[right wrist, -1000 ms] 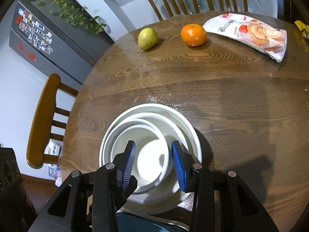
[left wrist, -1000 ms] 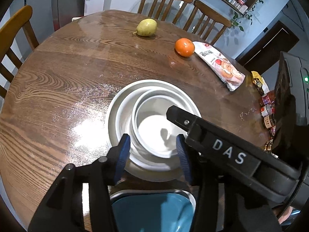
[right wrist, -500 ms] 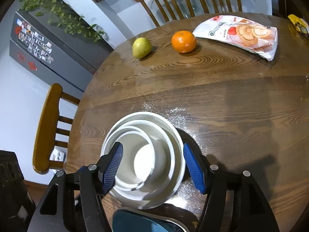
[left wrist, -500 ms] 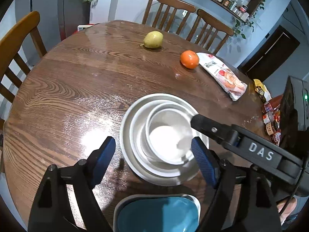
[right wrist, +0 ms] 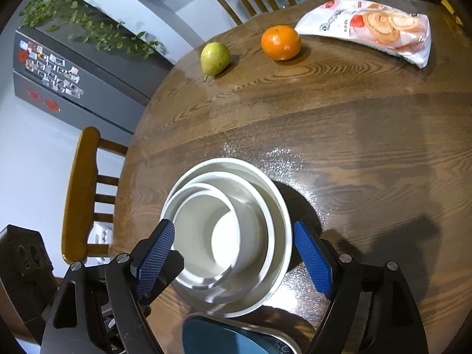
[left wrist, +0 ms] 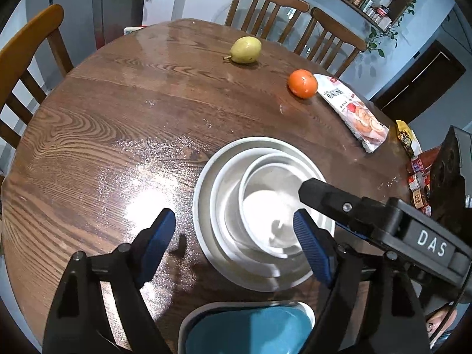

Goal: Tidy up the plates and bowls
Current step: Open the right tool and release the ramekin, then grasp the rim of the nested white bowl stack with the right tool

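A stack of white dishes [left wrist: 236,194] sits on the round wooden table [left wrist: 118,118]: a small bowl nested in a larger bowl on a wide plate. It also shows in the right wrist view [right wrist: 253,206]. My left gripper [left wrist: 236,242] is open and empty, above the stack's near left side. My right gripper [right wrist: 236,256] is open and empty, straddling the stack's near side from above. The right gripper's body crosses the left wrist view on the right. A blue dish [left wrist: 247,330] with a grey rim lies at the near table edge, also in the right wrist view [right wrist: 224,339].
A green pear [left wrist: 245,50], an orange [left wrist: 302,83] and a snack bag [left wrist: 354,112] lie at the far side of the table. Small packets [left wrist: 416,165] sit at the right edge. Wooden chairs [left wrist: 29,59] surround the table.
Both grippers opened wide and pulled back and up from the small bowl, which stays nested in the stack.
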Demonstrator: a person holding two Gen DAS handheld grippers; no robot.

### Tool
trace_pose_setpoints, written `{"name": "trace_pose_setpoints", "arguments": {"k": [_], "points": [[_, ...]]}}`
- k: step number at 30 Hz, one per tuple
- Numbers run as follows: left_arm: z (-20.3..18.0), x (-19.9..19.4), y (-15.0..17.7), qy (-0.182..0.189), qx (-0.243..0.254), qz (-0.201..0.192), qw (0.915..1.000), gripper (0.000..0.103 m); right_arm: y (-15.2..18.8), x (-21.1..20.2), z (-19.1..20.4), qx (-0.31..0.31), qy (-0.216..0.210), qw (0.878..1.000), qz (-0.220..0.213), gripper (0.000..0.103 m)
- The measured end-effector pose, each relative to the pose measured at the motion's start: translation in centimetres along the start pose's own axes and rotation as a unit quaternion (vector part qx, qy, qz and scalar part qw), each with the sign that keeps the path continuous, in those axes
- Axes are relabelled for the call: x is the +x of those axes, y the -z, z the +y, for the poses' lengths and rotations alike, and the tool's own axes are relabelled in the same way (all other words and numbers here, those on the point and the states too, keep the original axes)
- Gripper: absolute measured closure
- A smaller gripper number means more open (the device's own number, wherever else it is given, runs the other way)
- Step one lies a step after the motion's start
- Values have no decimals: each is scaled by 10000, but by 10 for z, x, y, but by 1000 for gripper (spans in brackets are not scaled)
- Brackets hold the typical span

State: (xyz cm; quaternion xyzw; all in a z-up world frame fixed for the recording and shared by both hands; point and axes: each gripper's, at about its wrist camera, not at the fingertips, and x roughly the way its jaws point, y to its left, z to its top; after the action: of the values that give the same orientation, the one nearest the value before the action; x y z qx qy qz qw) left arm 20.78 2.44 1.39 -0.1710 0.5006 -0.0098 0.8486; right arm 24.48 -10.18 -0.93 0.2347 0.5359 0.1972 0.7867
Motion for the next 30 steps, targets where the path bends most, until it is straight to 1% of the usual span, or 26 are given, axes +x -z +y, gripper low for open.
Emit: {"name": "trace_pose_setpoints", "arguments": {"k": [4, 16, 30], "points": [[5, 5, -1, 19, -66, 59, 10000, 22, 1, 6, -1, 55, -41, 9999, 83, 19], [4, 20, 1, 17, -37, 266, 9996, 22, 1, 23, -10, 233, -31, 9992, 316, 19], [7, 32, 1, 109, -100, 506, 9986, 22, 2, 33, -17, 379, -16, 9983, 451, 19]]}}
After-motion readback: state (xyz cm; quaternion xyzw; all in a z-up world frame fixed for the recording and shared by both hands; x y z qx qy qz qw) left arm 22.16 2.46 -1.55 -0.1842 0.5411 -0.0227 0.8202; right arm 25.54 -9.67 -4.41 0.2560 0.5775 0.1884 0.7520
